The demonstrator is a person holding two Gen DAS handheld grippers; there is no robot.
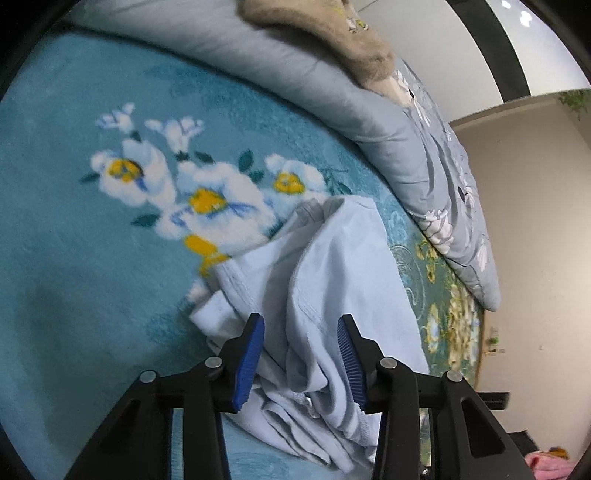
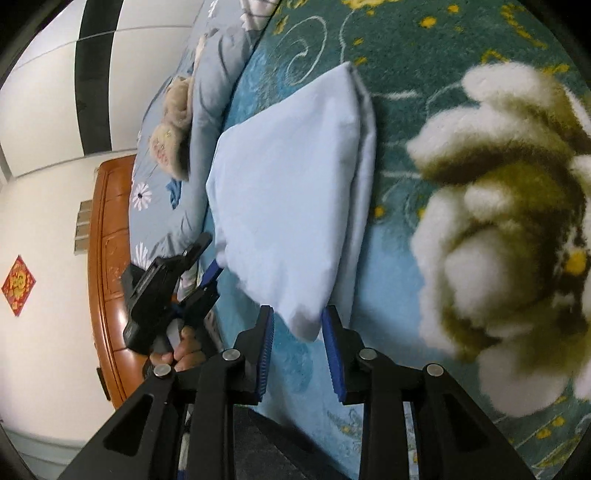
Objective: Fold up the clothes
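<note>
A pale blue garment (image 1: 332, 295) lies partly folded on a teal flowered blanket (image 1: 74, 258). In the left wrist view its bunched end lies between the blue pads of my left gripper (image 1: 301, 325), which is open. In the right wrist view the garment (image 2: 288, 192) looks smooth and folded, and its near corner lies between the pads of my right gripper (image 2: 297, 314), which is open around it. The left gripper (image 2: 207, 266) also shows there, open, held by a hand at the garment's left corner.
A grey-blue flowered quilt (image 1: 388, 122) lies rolled along the far side of the bed, with a beige furry item (image 1: 332, 33) on it. A wooden headboard (image 2: 107, 258) and white wall stand at the left of the right wrist view. A pink cloth (image 1: 546, 461) lies beyond the bed.
</note>
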